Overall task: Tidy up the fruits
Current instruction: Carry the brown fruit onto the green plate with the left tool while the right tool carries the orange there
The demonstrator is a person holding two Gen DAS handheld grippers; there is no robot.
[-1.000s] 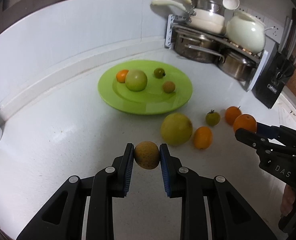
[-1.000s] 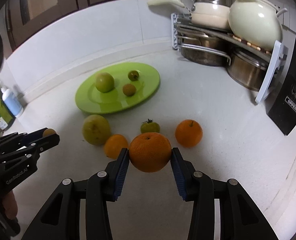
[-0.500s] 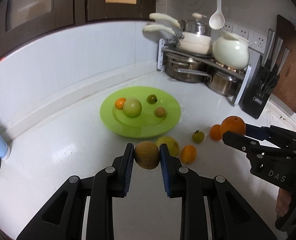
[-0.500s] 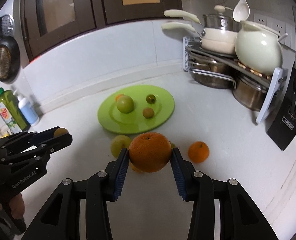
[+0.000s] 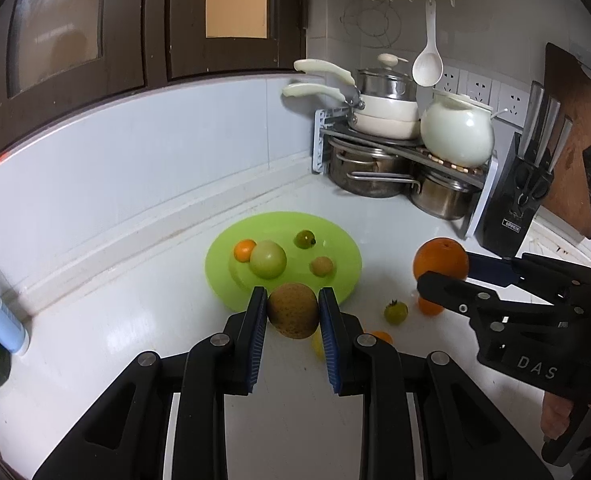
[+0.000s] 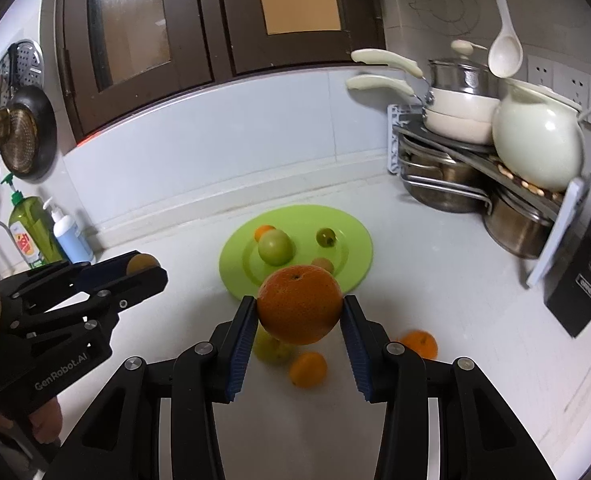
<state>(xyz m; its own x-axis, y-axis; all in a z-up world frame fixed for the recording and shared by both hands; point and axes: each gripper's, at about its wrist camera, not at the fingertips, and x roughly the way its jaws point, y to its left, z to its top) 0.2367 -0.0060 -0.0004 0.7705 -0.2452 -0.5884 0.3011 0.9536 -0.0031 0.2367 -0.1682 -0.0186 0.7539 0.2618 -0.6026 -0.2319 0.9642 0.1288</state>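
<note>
Fruit tally, white bench [image 5: 107,320]. On the round lime-green plastic plate [image 5: 339,248] at the far middle: four pieces, namely one small orange citrus [image 5: 242,249], one large pale-green round fruit [image 5: 268,259], one small dark-green fruit [image 5: 304,239], one small tan fruit [image 5: 321,266]. In transit, clear of the bench and near the plate's near rim: one speckled brown round fruit [image 5: 292,311], clamped in the left hand-held gripper [image 5: 291,312]; one large orange [image 6: 299,305], clamped in the right hand-held gripper [image 6: 298,308]. Loose on the bench, near right of the plate: one small green tomato-like fruit [image 5: 395,312], two small oranges [image 6: 308,369] [image 6: 419,345], one yellow-green fruit [image 6: 269,346], partly hidden. By my count, under half plated; two carried, four to collect.
</note>
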